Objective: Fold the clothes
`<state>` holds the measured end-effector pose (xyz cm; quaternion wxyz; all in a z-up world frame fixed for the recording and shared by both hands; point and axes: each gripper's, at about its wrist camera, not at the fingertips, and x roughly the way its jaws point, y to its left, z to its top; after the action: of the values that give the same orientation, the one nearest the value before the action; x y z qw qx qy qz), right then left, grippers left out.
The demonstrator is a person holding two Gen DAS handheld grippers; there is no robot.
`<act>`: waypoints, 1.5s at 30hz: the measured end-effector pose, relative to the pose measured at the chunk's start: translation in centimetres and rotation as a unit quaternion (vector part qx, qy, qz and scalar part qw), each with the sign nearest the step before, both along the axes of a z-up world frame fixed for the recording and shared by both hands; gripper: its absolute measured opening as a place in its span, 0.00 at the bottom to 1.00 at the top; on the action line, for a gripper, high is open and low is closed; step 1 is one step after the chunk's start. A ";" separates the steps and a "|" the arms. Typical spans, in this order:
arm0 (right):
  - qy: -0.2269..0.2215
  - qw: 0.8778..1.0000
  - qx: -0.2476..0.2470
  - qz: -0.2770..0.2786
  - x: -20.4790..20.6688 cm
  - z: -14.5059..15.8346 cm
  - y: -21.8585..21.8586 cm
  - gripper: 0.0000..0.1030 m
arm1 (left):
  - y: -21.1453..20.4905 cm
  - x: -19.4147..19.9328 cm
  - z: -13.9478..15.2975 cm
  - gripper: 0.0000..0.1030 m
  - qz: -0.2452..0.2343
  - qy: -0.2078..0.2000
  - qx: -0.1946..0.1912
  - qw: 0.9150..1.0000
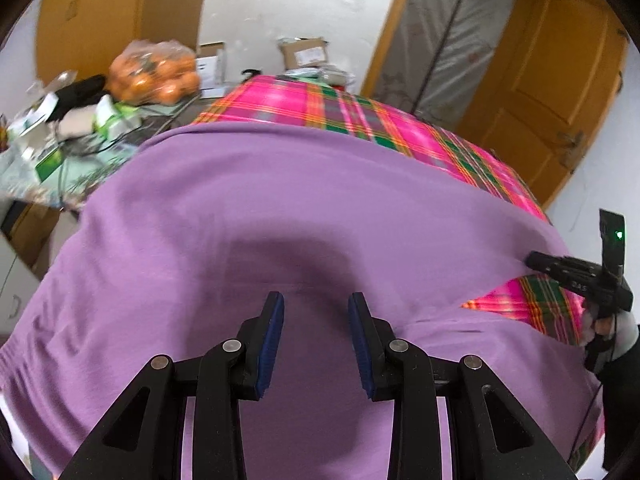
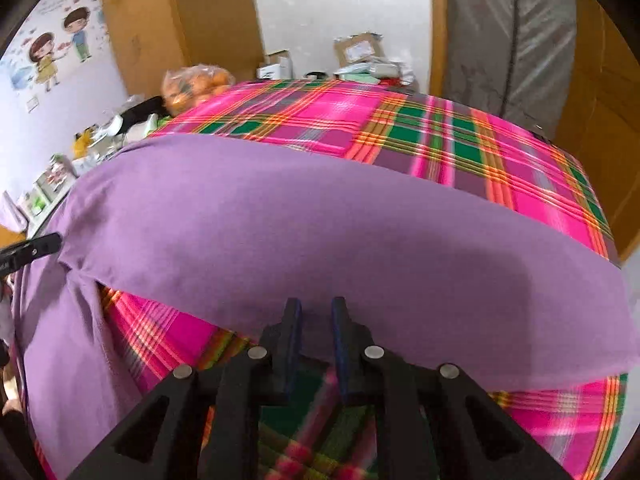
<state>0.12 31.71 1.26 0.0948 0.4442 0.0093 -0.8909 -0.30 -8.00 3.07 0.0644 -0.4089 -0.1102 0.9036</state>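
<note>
A purple garment (image 1: 280, 200) lies spread over a table covered with a pink and green plaid cloth (image 1: 340, 108). My left gripper (image 1: 316, 308) hovers over the garment's middle, open, with only flat fabric showing in the gap. At the far right of this view my right gripper (image 1: 534, 259) points at the garment's edge, above a bare patch of plaid. In the right wrist view the right gripper (image 2: 316, 308) stands over the near edge of the purple garment (image 2: 320, 220), its blue pads a narrow gap apart with nothing pinched. The left gripper (image 2: 48, 242) shows at the left edge.
A bag of oranges (image 1: 156, 76) and cardboard boxes (image 1: 306, 52) sit at the far end of the table. A cluttered side surface (image 1: 60, 140) lies to the left. A wooden door (image 1: 552, 92) stands at the right, and bare plaid cloth (image 2: 400, 128) stretches beyond the garment.
</note>
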 end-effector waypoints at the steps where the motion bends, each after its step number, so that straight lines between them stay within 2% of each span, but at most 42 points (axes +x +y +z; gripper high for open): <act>1: 0.001 1.000 0.002 -0.004 0.4 0.2 0.0 0.14 | -0.6 0.2 0.0 0.34 0.007 0.001 0.002 1.000; 4: 0.010 1.000 -0.008 0.003 1.6 0.9 -0.5 0.14 | -2.3 1.0 0.0 0.34 0.026 0.003 0.008 1.000; 6: 0.013 1.000 -0.022 0.018 2.4 1.3 -1.4 0.15 | -2.1 1.4 0.0 0.34 0.018 -0.001 0.007 1.000; 10: 0.014 0.995 -0.042 0.093 3.5 1.8 -5.8 0.20 | 0.4 2.0 -0.5 0.34 -0.041 -0.015 0.003 0.999; 13: 0.012 0.984 -0.048 0.168 4.7 1.7 -10.7 0.21 | 2.5 1.8 -1.0 0.34 -0.079 -0.028 0.016 0.996; 15: 0.007 0.980 -0.051 0.191 5.0 1.7 -12.8 0.21 | 4.1 1.4 -1.1 0.34 -0.107 -0.031 0.020 0.994; 19: -0.004 0.978 -0.063 0.200 5.4 1.2 -13.8 0.21 | 6.0 0.0 -1.0 0.34 -0.140 -0.024 0.034 0.989; 22: -0.011 0.979 -0.070 0.190 5.1 0.9 -13.4 0.21 | 6.2 -1.6 -0.5 0.34 -0.150 -0.012 0.075 0.986; 27: -0.015 0.981 -0.078 0.178 5.7 0.9 -12.9 0.21 | 5.8 -4.2 0.4 0.34 -0.129 -0.001 0.116 0.985; 30: -0.003 0.979 -0.073 0.188 5.6 1.2 -13.8 0.21 | 4.6 -3.5 2.1 0.34 -0.128 0.028 0.135 0.982; 34: 0.003 0.979 -0.054 0.196 4.2 0.8 -15.1 0.21 | 2.2 -2.0 3.2 0.34 -0.110 0.045 0.130 0.984; 38: 0.000 0.974 -0.013 0.226 3.3 -0.1 -17.1 0.21 | -0.4 0.1 2.8 0.34 -0.081 0.047 0.128 0.987; 44: 0.004 0.964 0.031 0.263 2.8 -0.4 -18.9 0.22 | -1.5 1.7 0.4 0.34 -0.064 0.019 0.123 0.990; 45: 0.003 0.963 0.030 0.267 2.6 -0.4 -19.0 0.18 | -1.4 1.8 0.2 0.34 -0.066 0.016 0.121 0.990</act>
<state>2.76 12.69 0.85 0.3154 0.4252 0.1545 -0.8342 1.47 -9.38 3.28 0.1748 -0.3903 -0.1904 0.8837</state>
